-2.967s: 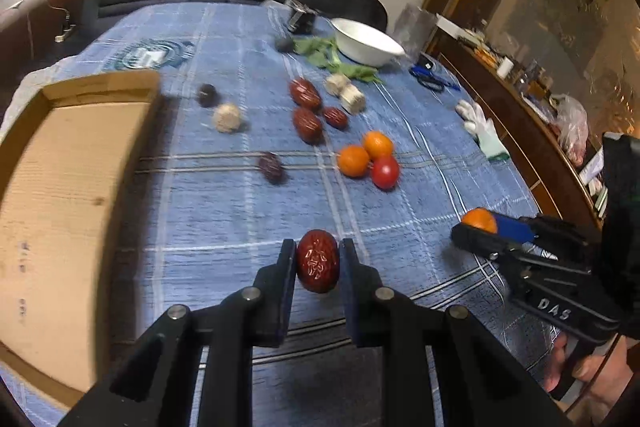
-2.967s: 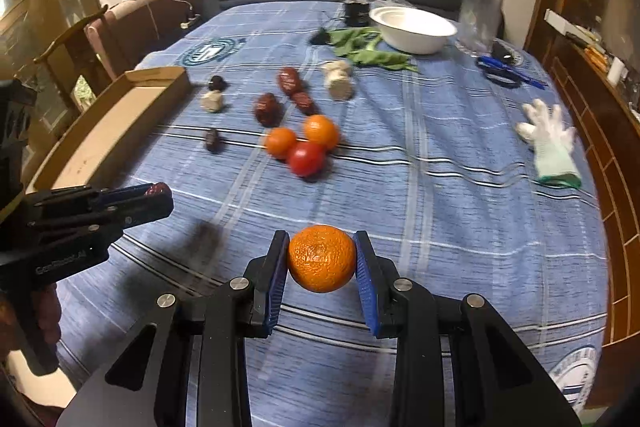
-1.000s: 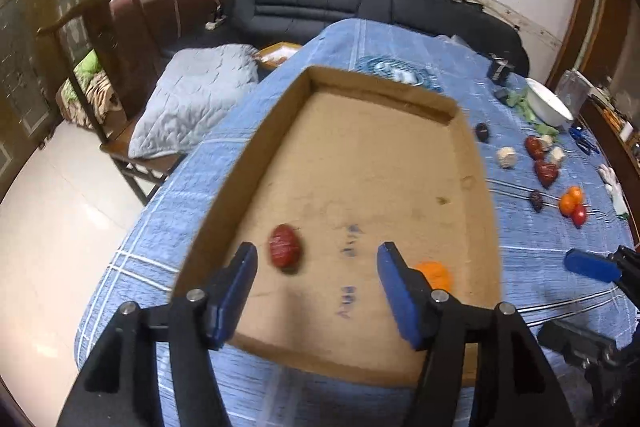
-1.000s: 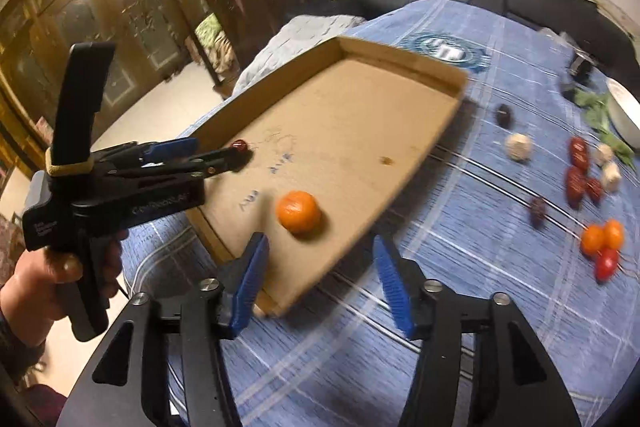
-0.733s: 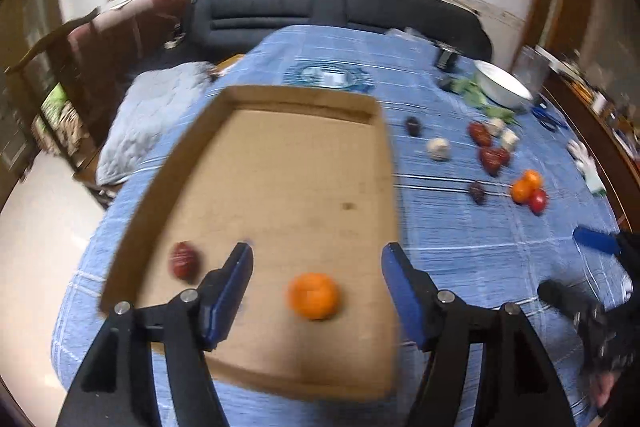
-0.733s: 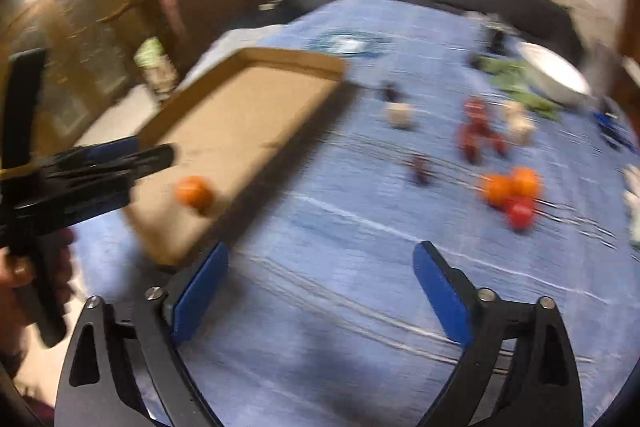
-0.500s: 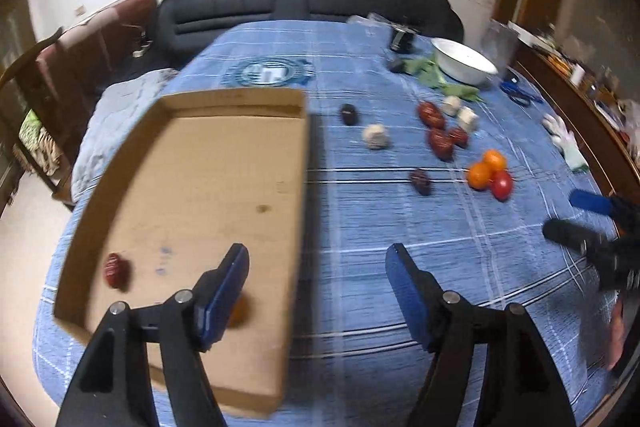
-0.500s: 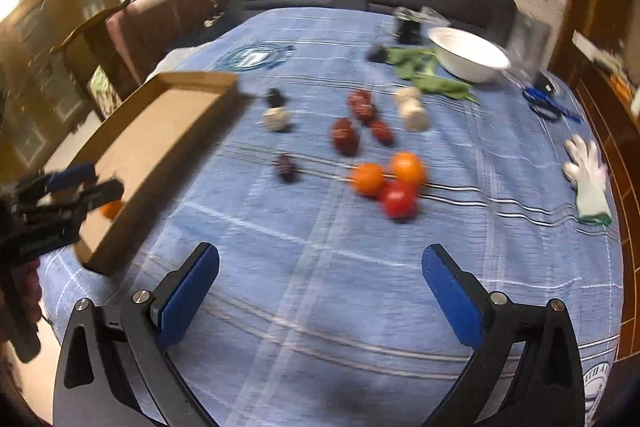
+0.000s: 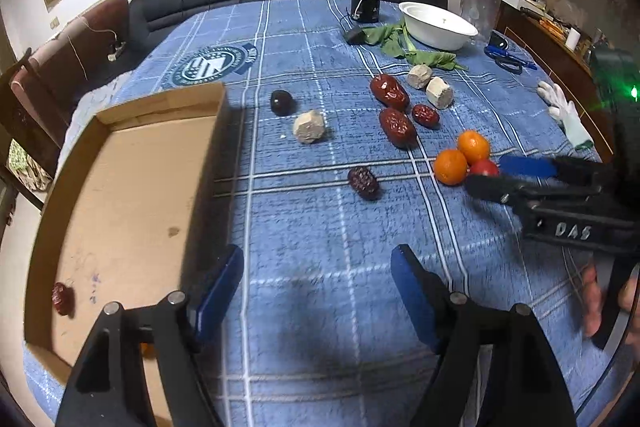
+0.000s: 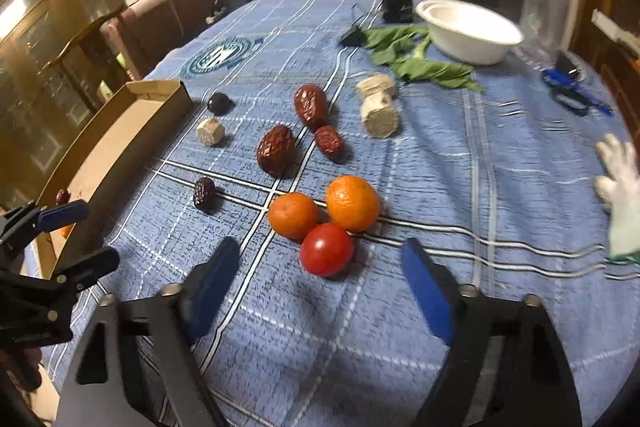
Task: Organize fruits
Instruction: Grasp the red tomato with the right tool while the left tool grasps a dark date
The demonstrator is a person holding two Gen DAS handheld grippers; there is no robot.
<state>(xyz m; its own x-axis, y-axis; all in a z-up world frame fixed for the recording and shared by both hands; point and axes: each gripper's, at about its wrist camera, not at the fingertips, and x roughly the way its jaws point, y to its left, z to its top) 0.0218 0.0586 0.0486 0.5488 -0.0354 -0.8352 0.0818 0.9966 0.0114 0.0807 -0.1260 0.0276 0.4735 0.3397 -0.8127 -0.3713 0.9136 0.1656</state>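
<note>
My left gripper [image 9: 316,287] is open and empty above the blue checked cloth, right of the cardboard tray [image 9: 120,187]. A red date [image 9: 62,298] lies in the tray's near left corner; an orange [image 9: 147,349] shows partly behind my left finger. My right gripper [image 10: 320,287] is open and empty, just short of a red tomato [image 10: 327,249] and two oranges [image 10: 293,215] [image 10: 353,202]. Several red dates [image 10: 277,149] lie beyond, with one small dark date [image 10: 204,193] to the left. The right gripper also shows in the left wrist view [image 9: 516,175], by the tomato.
Beige chunks [image 10: 378,115] [image 10: 210,131], a dark round fruit [image 10: 219,103], green leaves [image 10: 424,67], a white bowl [image 10: 472,33], scissors [image 10: 572,99] and a white glove [image 10: 620,195] lie on the table. A sofa and chairs stand beyond the far edge.
Both grippers let go of the date and the orange into the tray, opened, and swung right, back over the cloth. The right gripper now faces the tomato and oranges.
</note>
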